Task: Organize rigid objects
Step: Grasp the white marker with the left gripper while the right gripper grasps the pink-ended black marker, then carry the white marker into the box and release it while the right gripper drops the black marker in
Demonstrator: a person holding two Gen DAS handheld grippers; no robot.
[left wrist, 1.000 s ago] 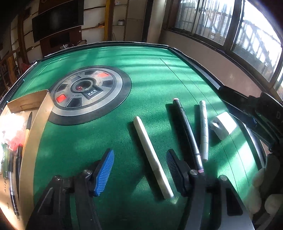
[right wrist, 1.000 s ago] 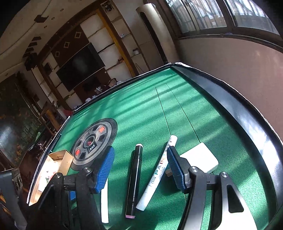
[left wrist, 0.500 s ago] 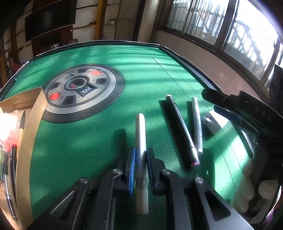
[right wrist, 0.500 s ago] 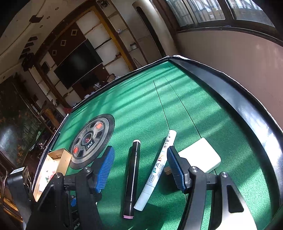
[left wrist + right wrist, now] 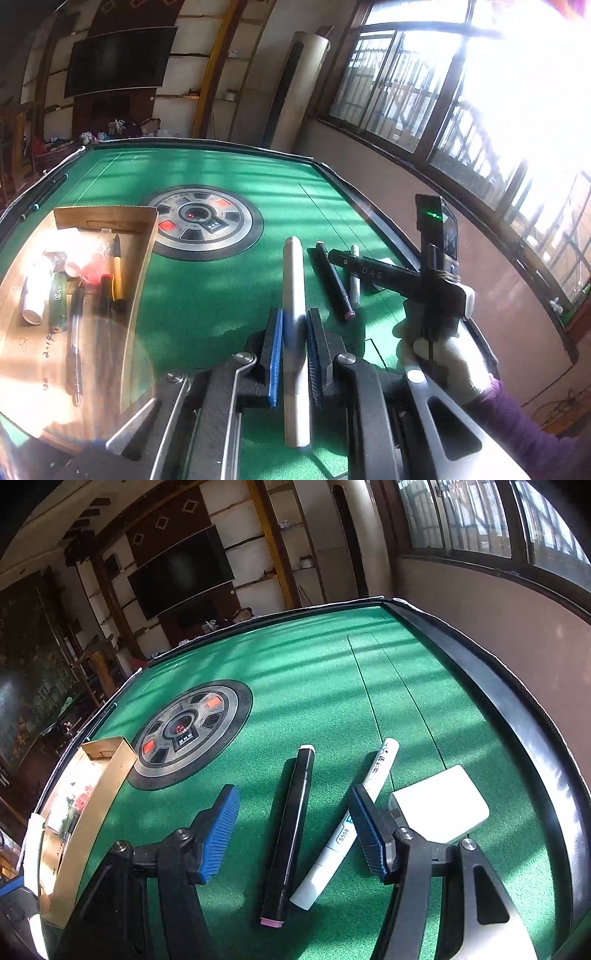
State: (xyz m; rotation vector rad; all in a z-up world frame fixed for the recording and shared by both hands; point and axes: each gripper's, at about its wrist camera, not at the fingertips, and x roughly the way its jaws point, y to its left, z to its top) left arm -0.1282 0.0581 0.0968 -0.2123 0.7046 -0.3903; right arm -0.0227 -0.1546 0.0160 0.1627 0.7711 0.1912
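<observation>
While my left gripper (image 5: 293, 354) is clamped on the white pen (image 5: 294, 295), lifted clear of the table (image 5: 221, 306), I judge the step to be carrying it to the box (image 5: 138, 280) at the table's left edge. Next I must swing left over the box wall and let go. My right gripper (image 5: 291, 823) hangs open over the black marker (image 5: 291, 827), near the right edge. The white marker (image 5: 347, 823) reads "S558"; the right tool's body shows "DAS".
</observation>
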